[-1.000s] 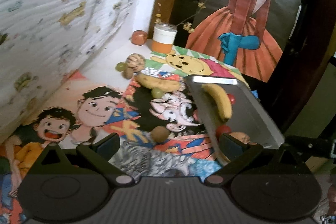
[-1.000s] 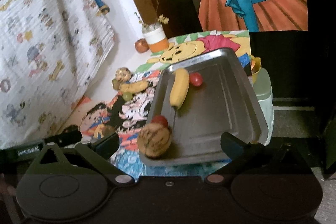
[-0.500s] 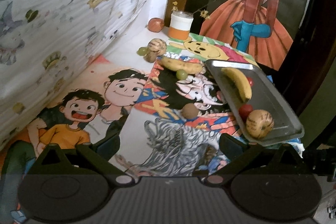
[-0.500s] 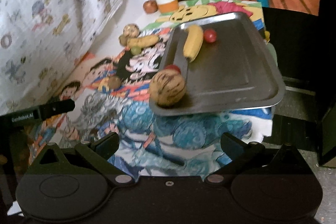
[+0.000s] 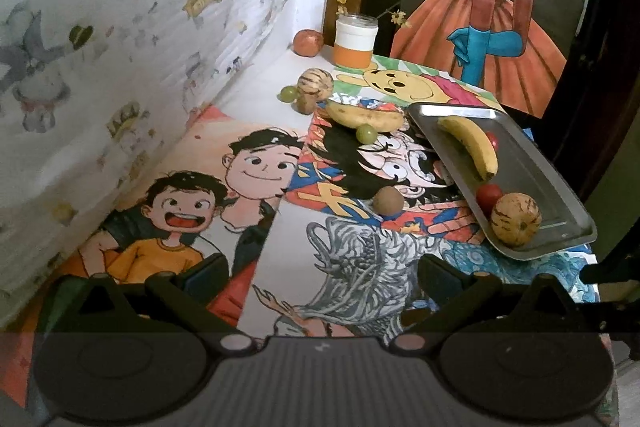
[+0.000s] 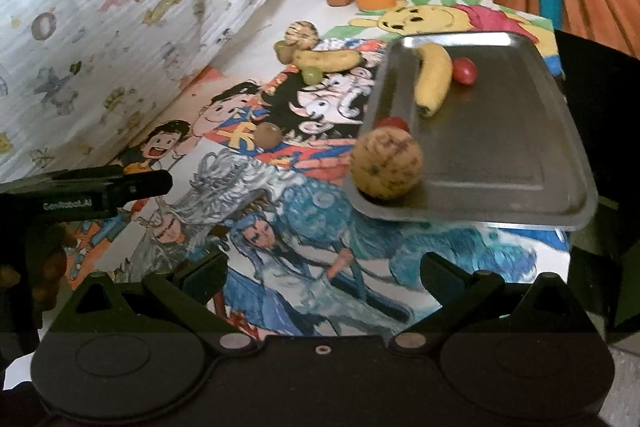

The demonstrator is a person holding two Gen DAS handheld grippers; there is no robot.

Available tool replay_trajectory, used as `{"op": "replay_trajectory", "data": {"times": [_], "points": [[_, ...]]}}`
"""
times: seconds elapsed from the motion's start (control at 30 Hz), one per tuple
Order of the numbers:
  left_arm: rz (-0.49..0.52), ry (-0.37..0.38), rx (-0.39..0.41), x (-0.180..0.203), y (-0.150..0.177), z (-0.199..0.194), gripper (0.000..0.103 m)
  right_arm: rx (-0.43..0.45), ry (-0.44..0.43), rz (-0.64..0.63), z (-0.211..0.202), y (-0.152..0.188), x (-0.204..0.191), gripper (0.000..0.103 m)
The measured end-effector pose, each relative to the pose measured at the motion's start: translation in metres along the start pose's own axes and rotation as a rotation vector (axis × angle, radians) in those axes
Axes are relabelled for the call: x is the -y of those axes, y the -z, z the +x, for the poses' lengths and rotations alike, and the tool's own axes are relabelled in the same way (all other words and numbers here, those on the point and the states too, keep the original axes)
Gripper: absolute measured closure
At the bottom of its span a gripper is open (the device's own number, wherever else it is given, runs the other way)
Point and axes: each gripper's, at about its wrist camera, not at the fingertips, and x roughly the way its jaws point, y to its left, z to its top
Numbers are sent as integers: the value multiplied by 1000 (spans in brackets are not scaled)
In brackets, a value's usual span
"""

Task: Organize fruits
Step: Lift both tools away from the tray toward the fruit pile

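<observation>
Both my tongs spread wide, holding nothing: left gripper, right gripper, above the cartoon-printed table cover. Rectangular steel tray at the table's right edge holds a yellow banana, two small red round fruits, and a striped tan round melon at its near-left corner. Brown kiwi lies on the cover left of the tray. A second spotty banana and green grape sit farther back.

Bare cartoon-printed table up to the kiwi; metal tray crowding the right
</observation>
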Motion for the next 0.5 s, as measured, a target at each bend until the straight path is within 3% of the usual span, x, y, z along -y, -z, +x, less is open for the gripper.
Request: {"op": "replay_trajectory", "data": {"times": [0.3, 0.5], "points": [[58, -20, 42, -4, -22, -9, 0, 50, -122, -46, -17, -51, -6, 1], [103, -10, 93, -2, -45, -17, 0, 122, -130, -135, -45, -102, -19, 1]]}}
